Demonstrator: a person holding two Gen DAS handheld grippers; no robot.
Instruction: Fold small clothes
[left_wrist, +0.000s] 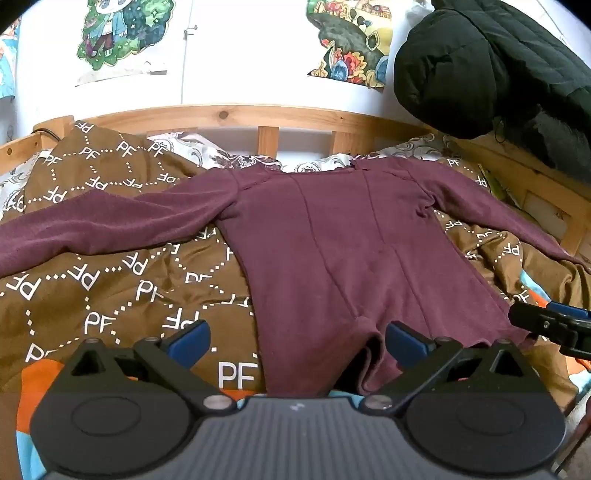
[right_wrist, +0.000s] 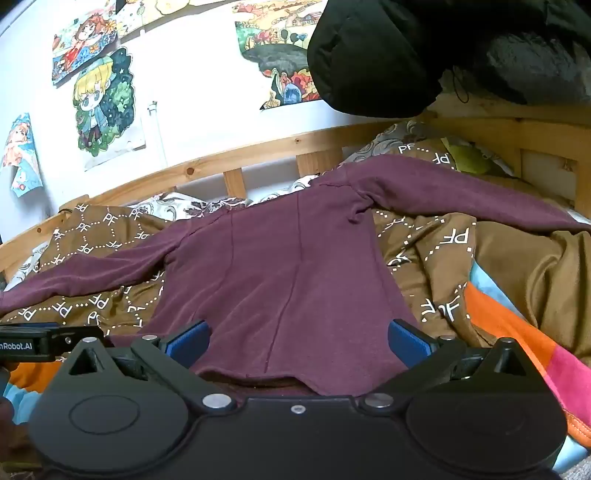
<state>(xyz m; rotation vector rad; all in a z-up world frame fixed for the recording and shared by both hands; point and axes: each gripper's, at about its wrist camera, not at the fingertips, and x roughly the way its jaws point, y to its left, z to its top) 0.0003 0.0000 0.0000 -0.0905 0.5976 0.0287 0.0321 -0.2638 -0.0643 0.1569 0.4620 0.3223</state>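
Note:
A maroon long-sleeved top (left_wrist: 332, 240) lies spread flat on the bed, sleeves stretched out to both sides, hem toward me. My left gripper (left_wrist: 297, 341) is open, its blue fingers straddling the left part of the hem. My right gripper (right_wrist: 297, 341) is open over the right part of the hem of the top (right_wrist: 280, 266). The right gripper also shows at the right edge of the left wrist view (left_wrist: 550, 325). The left gripper shows at the left edge of the right wrist view (right_wrist: 48, 341).
A brown blanket with white PF print (left_wrist: 110, 288) covers the bed. A wooden bed rail (left_wrist: 258, 114) runs along the white wall with posters. A black padded jacket (left_wrist: 498, 66) hangs at the upper right. A colourful orange and pink cover (right_wrist: 517, 332) lies at the near right.

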